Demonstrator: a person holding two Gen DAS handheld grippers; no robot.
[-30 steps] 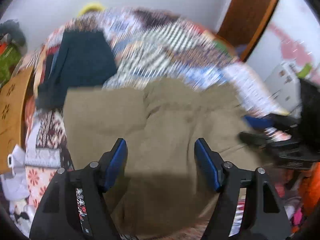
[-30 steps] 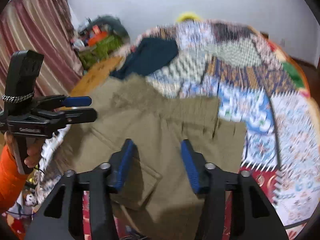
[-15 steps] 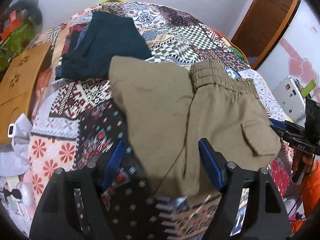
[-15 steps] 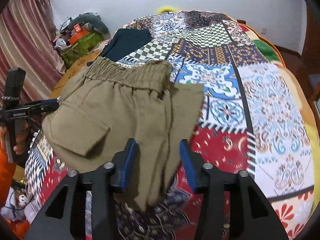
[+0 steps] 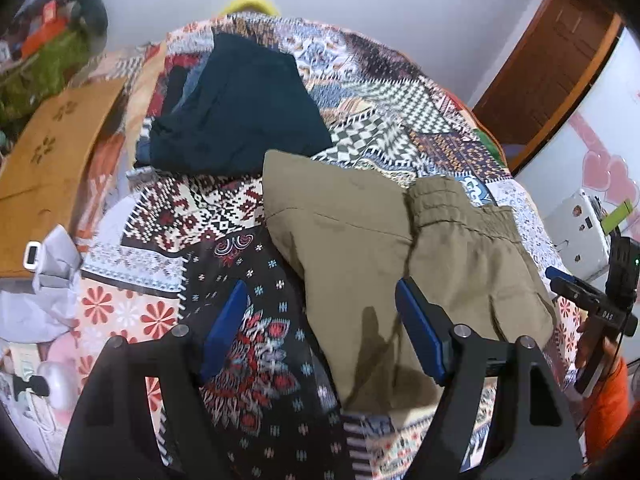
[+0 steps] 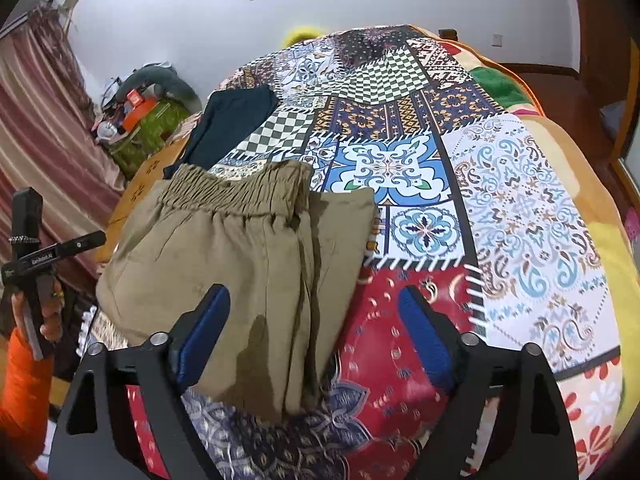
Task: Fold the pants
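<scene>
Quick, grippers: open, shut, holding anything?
Left gripper: open, holding nothing, above the pants.
Right gripper: open, holding nothing, above the pants' edge.

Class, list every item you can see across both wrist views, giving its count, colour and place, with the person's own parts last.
khaki pants: one, olive-khaki, folded on the bed's near part.
dark garment: one, dark teal, lying beyond the pants.
patchwork quilt: one, multicoloured, covering the bed.
wooden board: one, tan, beside the bed.
curtain: one, pink striped, at the wall.
door: one, brown, in the far corner.
left gripper: one, black with blue pads, open above the pants' edge.
right gripper: one, black with blue pads, open above the pants.
</scene>
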